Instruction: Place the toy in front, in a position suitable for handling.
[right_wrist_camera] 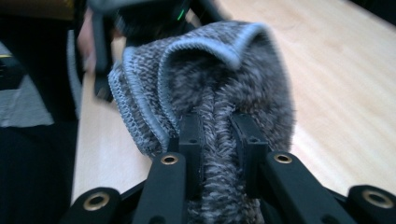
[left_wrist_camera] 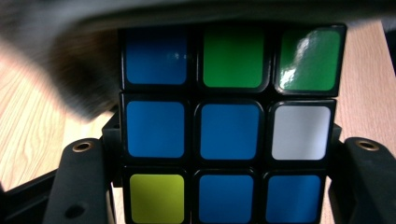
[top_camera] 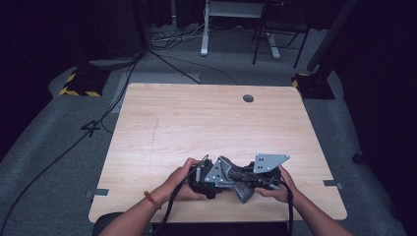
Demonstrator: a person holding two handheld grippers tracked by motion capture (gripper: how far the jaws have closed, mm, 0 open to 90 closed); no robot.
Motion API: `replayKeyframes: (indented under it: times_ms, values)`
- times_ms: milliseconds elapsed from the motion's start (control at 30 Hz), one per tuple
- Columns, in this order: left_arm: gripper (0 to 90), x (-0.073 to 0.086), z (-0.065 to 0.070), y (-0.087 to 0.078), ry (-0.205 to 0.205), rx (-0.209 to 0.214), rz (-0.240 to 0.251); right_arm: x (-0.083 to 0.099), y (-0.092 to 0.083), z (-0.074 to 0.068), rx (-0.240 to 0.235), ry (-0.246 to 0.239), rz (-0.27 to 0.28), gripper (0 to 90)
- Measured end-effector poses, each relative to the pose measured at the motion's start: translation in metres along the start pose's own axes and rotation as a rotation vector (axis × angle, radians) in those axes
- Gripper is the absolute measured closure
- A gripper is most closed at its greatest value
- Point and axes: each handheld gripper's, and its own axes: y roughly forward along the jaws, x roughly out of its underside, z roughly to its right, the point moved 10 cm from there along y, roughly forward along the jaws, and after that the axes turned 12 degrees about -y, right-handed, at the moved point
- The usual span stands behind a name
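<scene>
A Rubik's cube (left_wrist_camera: 229,126) sits between the black jaws of my left gripper (left_wrist_camera: 226,156), which is shut on it. The face toward the camera is mostly blue, with green, white and yellow squares. A grey knitted cloth (right_wrist_camera: 210,70) bunches up in front of my right gripper (right_wrist_camera: 218,135), whose pads pinch a fold of it. In the high view both grippers meet near the table's front edge, the left gripper (top_camera: 216,181) and the right gripper (top_camera: 251,178) facing each other with the cloth (top_camera: 242,189) between them. The cloth (left_wrist_camera: 70,70) hangs blurred over the cube's top left.
The wooden table (top_camera: 196,118) stretches bare beyond the hands, with a round cable hole (top_camera: 248,98) near its far edge. Cables run across the grey floor. A yellow-and-black striped stand base (top_camera: 78,86) sits at the back left, and white desk legs (top_camera: 204,34) behind.
</scene>
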Motion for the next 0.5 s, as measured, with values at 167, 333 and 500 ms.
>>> replayKeyframes:
  times_ms: [167, 333, 500]
  values:
    - [33.5, -0.002, -0.001, -0.006, -0.024, 0.01, 0.027, 0.007, 0.004, 0.009, 0.032, 0.021, -0.039, 76.9]
    - [33.5, -0.008, -0.007, -0.02, -0.062, 0.011, 0.086, 0.03, 0.003, 0.016, 0.042, 0.049, -0.104, 76.9]
    - [33.4, -0.006, -0.015, -0.025, -0.086, -0.007, 0.099, 0.025, -0.001, 0.006, 0.004, 0.025, -0.084, 76.9]
